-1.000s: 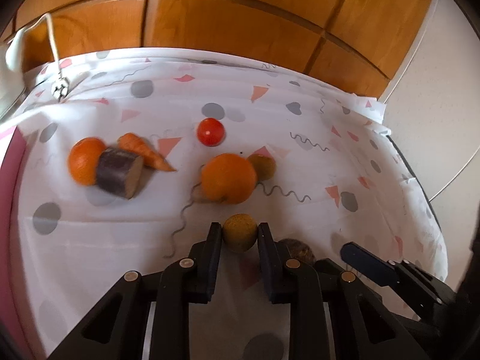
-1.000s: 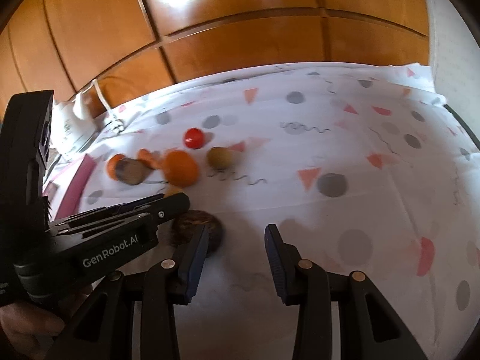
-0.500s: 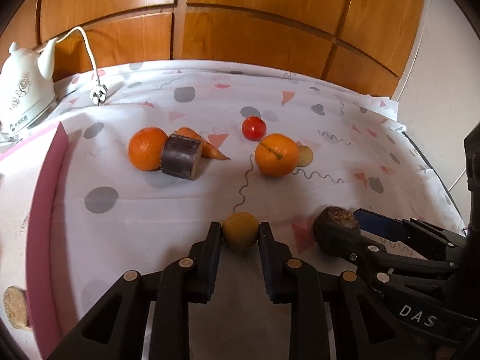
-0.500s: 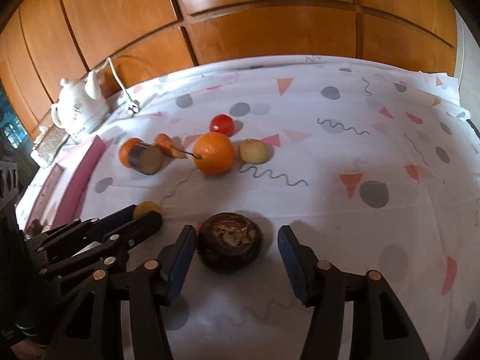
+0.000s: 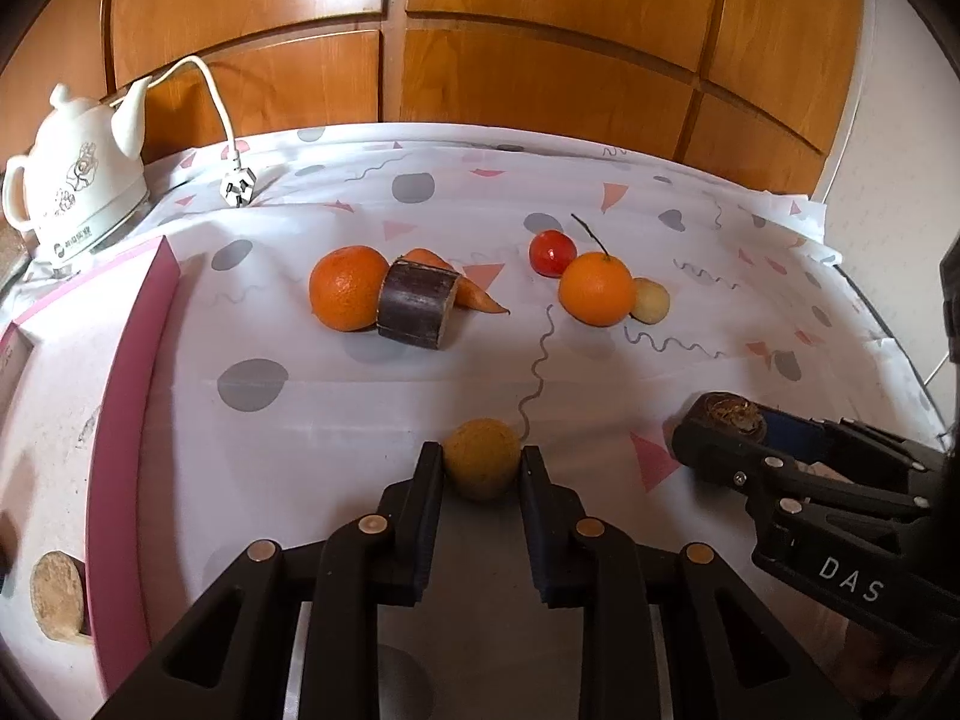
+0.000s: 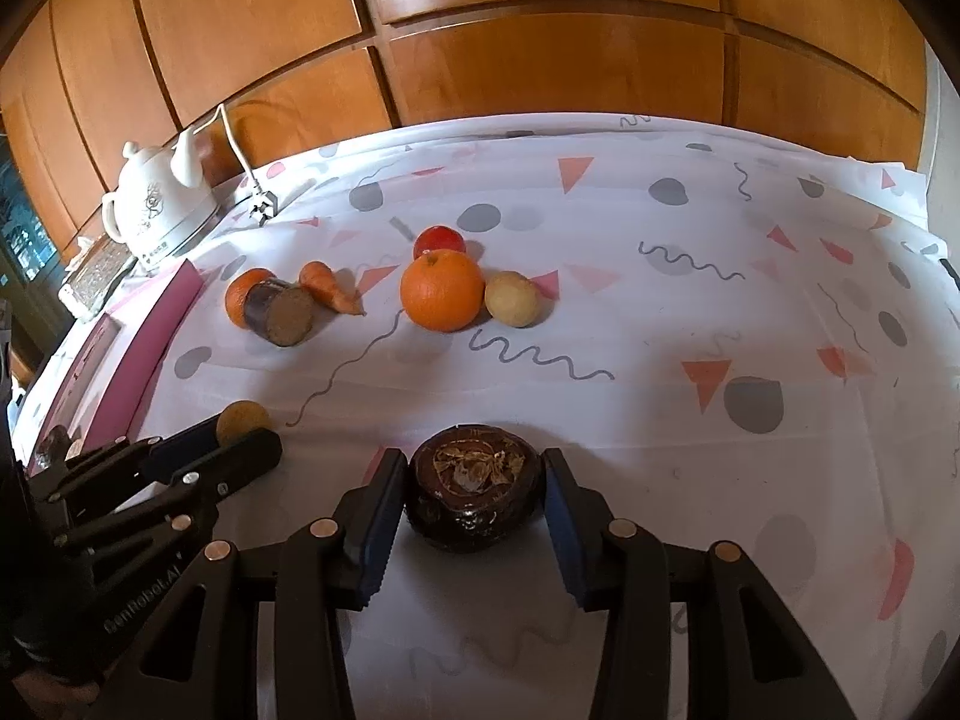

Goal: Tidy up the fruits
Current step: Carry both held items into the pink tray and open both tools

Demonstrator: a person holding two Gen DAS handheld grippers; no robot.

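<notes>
1. Left gripper (image 5: 481,468) has its fingers clamped on a small yellow-brown ball fruit (image 5: 480,465), both pads touching its sides, just above the patterned cloth on the bench (image 5: 600,192).
2. Right gripper (image 6: 475,495) has a dark brown round fruit (image 6: 474,489) sitting between its fingers. The fingers look pressed right up against both sides, so I'd call it gripped.
3. Ahead of the left fingers, a bit to the right: an orange with a stem (image 5: 597,288), a red tomato-looking thing (image 5: 552,252) just behind it and a pale yellowish fruit (image 5: 650,300) touching its right side.
4. Ahead and to the left of the left fingers: a second orange (image 5: 345,288) with a dark purple cylinder chunk (image 5: 417,312) leaning against it, and a carrot (image 5: 465,288) poking out behind the chunk.
5. Far left of the fingers there's a pink-edged box (image 5: 129,360), and beyond it a white kettle (image 5: 78,180) with its plug (image 5: 238,185) lying on the cloth.
6. From the right wrist view, the left gripper and its ball fruit sit just left of the right fingers.
</notes>
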